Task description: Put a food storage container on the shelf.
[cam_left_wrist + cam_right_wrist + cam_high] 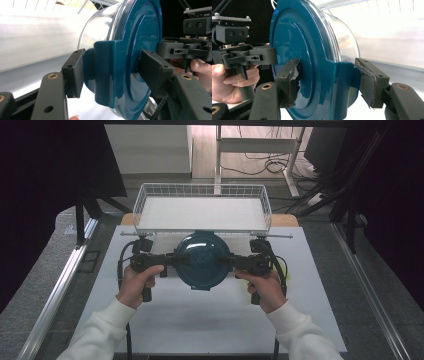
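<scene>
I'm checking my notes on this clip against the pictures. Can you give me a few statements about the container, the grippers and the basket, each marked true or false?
1. Both grippers clamp the container by opposite side tabs. True: the left gripper and the right gripper each have both pads on a tab.
2. The container's lid is red. False: it is dark teal.
3. The container sits inside the wire basket. False: it is in front of the basket, between the grippers.
4. The container's body is clear. True: the gripper views show a see-through wall behind the lid.
5. One hand holds both grippers. False: each hand holds one.
</scene>
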Available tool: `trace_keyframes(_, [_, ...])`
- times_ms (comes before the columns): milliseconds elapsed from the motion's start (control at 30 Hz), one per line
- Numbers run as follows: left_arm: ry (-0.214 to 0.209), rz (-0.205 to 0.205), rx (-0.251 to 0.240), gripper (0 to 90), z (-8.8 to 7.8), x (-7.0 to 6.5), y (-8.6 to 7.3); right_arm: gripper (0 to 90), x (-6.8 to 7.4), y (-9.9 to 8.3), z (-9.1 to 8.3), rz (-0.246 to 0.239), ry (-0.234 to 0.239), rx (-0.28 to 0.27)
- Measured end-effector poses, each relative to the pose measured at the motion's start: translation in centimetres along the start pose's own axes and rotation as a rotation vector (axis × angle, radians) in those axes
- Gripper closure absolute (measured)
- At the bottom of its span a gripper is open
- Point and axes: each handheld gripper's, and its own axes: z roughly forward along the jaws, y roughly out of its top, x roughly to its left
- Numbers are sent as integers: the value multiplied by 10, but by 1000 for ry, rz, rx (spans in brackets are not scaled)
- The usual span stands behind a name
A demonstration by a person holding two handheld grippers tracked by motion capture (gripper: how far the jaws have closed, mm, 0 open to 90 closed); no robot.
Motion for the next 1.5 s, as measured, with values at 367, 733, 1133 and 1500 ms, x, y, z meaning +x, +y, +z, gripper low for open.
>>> trace_keyframes(367, [7, 25, -21, 401, -8, -10, 25, 385, 8, 23, -4, -21, 11, -15])
trace_keyframes(733, [6, 50, -38, 401, -14, -19, 63, 385, 19, 61, -9, -41, 16, -28])
trace_keyframes(1133, [-15, 46, -49, 401, -11, -13, 102, 386, 24, 106, -9, -80, -5, -27])
trace_keyframes(1500, [-13, 25, -26, 401, -1, 4, 127, 385, 12, 132, 5, -72, -7, -10])
